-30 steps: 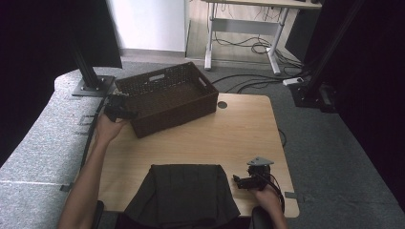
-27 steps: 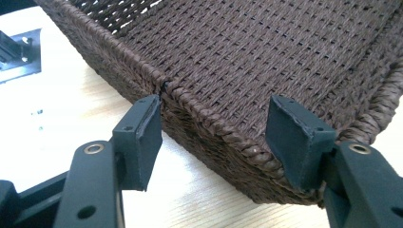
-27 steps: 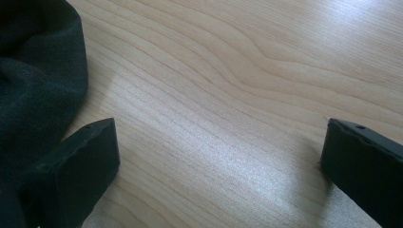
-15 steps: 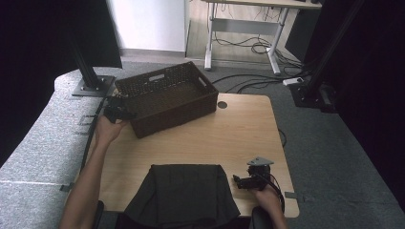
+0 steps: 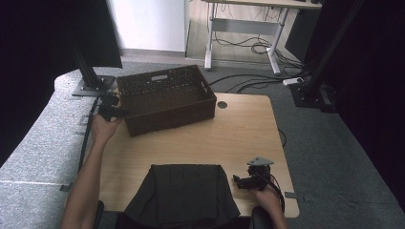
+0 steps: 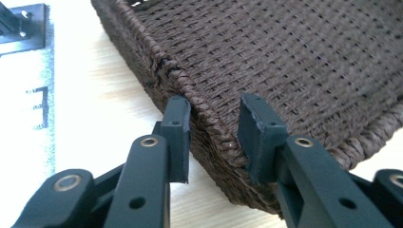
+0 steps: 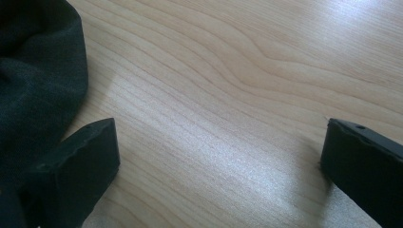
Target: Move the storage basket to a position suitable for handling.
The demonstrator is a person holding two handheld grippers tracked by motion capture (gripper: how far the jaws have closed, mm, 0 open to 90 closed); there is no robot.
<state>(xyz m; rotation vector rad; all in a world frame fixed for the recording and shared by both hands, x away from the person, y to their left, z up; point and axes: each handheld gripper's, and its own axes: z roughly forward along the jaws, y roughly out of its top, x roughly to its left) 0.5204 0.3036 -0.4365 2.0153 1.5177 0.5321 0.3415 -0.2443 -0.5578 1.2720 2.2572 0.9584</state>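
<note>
Basket first: the dark brown woven wicker basket [image 5: 165, 98] sits at the far left part of the light wooden table [image 5: 248, 129], angled a bit, its left corner close to the table's left edge. The left gripper [image 5: 116, 112] is at that near-left corner, and in the left gripper view its jaws have just been closing and now straddle the braided rim [image 6: 209, 126], one jaw outside the wall, one inside, both pads pressed against the weave, so it's clamped on the rim.

Down at the near edge, a folded black cloth [image 5: 184, 193] lies flat, with its front hanging over the table's edge. The right gripper [image 5: 243, 181] rests just beside the cloth's right side, not far from the near-right corner. In the right gripper view its jaws stand wide apart over bare wood, holding nothing, with the cloth [image 7: 38, 85] next to the left jaw.

Between basket and cloth there's a wide strip of bare tabletop, and the right half of the table is open too, apart from a small round cable hole [image 5: 221, 104] just right of the basket.
</note>
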